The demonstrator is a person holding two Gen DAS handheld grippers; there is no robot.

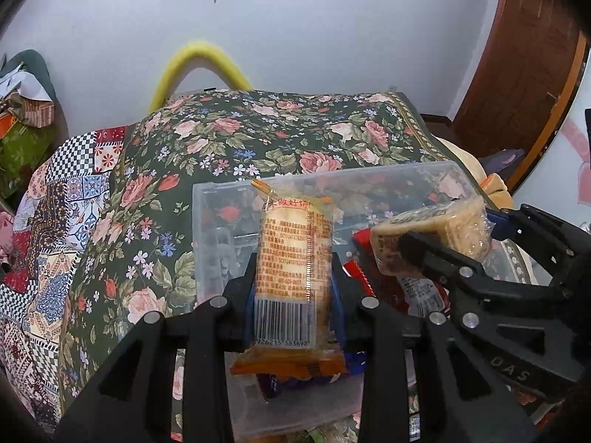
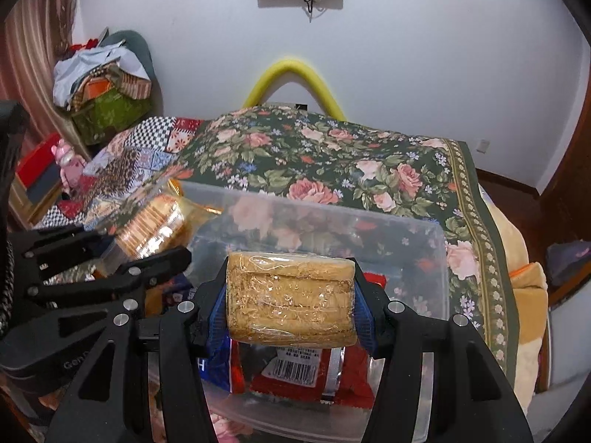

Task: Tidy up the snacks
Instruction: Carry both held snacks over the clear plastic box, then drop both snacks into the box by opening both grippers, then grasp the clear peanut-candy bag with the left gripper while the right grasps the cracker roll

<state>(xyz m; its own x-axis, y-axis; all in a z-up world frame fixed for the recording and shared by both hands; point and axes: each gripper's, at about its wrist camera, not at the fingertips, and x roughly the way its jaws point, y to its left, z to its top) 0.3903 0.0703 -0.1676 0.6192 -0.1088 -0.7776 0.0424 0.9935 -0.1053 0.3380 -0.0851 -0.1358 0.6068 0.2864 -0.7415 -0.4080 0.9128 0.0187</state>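
we hold both packs over the bin: left gripper pinches the orange pack, right gripper pinches the clear pack. risk: slick wrappers may slip, grippers collide, drops missing the bin.

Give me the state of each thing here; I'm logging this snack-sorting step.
Left gripper: jaws shut on orange cracker pack.
Orange cracker pack: sealed, held upright above the bin.
Right gripper: jaws shut on clear-wrapped cracker stack.
Clear-wrapped cracker stack: sealed, held sideways above the bin.
Clear plastic bin: lidless, snacks inside.
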